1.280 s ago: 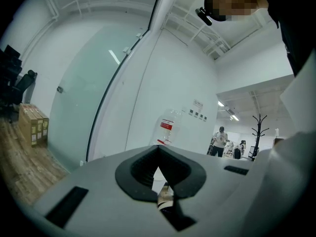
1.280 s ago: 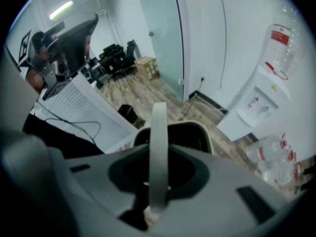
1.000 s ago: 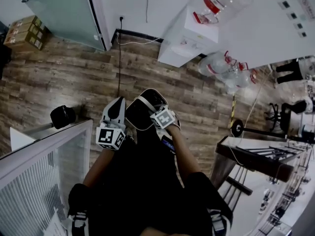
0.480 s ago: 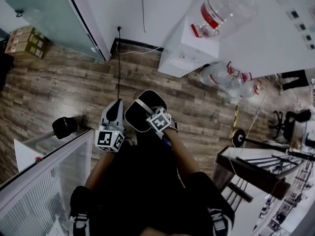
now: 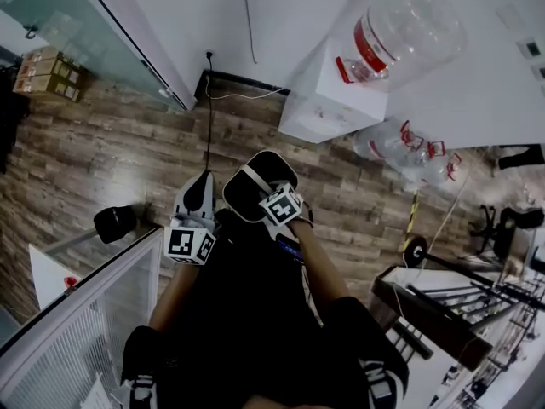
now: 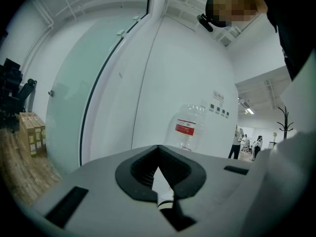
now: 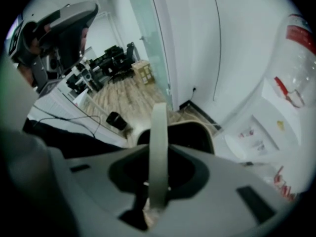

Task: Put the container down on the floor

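The container (image 5: 258, 187) is a dark, oval bin with a pale rim, held up in front of the person's body above the wood floor (image 5: 102, 152). My right gripper (image 5: 271, 198) is shut on its pale handle band (image 7: 158, 147), which runs straight up between the jaws in the right gripper view; the bin's dark mouth (image 7: 193, 137) shows just beyond. My left gripper (image 5: 197, 187) hangs beside the bin on its left, not touching it. In the left gripper view its jaws (image 6: 159, 174) stand closed together with nothing between them.
A white water dispenser (image 5: 328, 100) with a large clear bottle (image 5: 396, 28) stands against the wall ahead. Spare bottles (image 5: 409, 147) lie on the floor to its right. A glass partition (image 5: 85, 305) is at lower left, a black object (image 5: 115, 222) beside it, a desk (image 5: 443, 301) at right.
The dispenser and its bottle have grown larger and nearer in the head view. Both grippers and the held container keep the same places in front of the body.
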Motion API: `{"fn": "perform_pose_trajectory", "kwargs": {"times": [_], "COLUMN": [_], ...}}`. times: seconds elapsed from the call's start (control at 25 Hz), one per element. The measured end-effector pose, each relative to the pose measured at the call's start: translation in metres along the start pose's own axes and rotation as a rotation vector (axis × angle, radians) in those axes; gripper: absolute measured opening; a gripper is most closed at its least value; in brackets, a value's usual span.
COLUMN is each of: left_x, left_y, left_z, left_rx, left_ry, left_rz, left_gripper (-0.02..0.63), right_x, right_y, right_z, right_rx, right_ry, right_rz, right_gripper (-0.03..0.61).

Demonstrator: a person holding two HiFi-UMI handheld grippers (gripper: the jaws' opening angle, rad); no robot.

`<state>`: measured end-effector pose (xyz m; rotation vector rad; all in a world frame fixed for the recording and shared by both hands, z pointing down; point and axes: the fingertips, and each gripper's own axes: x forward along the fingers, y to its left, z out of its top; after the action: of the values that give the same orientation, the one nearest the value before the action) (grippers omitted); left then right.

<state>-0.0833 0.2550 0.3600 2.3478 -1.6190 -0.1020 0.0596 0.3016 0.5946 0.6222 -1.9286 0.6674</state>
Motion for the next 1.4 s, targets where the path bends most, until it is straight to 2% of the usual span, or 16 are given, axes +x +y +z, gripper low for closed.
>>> {"fn": "perform_pose_trajectory", "kwargs": {"times": [0.16,0.28,0.56,0.76,0.88,1.12,1.4], "left_x": [0.017,0.037,0.112,0.156,0.178,0.218,0.253], "left_y": [0.017,0.032,0.084,0.123,0.140,0.158,0.161], "left_z": [0.002,0.003,0.021,0.041,0.046,0.054,0.049], "left_rx": [-0.007,-0.011,0.006,0.017,0.014,0.027,0.017], "left_ry": [0.007,0.019,0.056,0.074,0.104,0.123,0.138], "left_rz": [0.016,-0.004,-0.119,-0.203,-0.251,-0.338,-0.340], "left_gripper": [0.028,0.028,0.028,0.028,0.028,0.028,0.028], "right_x": [0.002,0.006,0.025,0.037,0.043,0.055,0.077], "right_y": [-0.022,-0.034,-0.056,-0.072,-0.088,-0.108,-0.136], "right_z": [0.013,0.023,0.062,0.098,0.117,0.159,0.192], "right_rx": [0.038,0.071,0.169,0.279,0.334,0.451,0.496], "right_ry": [0.008,0.015,0.035,-0.010,-0.046,-0.080,-0.092], "right_rz": [-0.008,-0.011,-0.056,-0.066,-0.106,-0.136,-0.139], "right_gripper": [0.103,0.103,0.103,0.103,0.103,0.103,0.103]}}
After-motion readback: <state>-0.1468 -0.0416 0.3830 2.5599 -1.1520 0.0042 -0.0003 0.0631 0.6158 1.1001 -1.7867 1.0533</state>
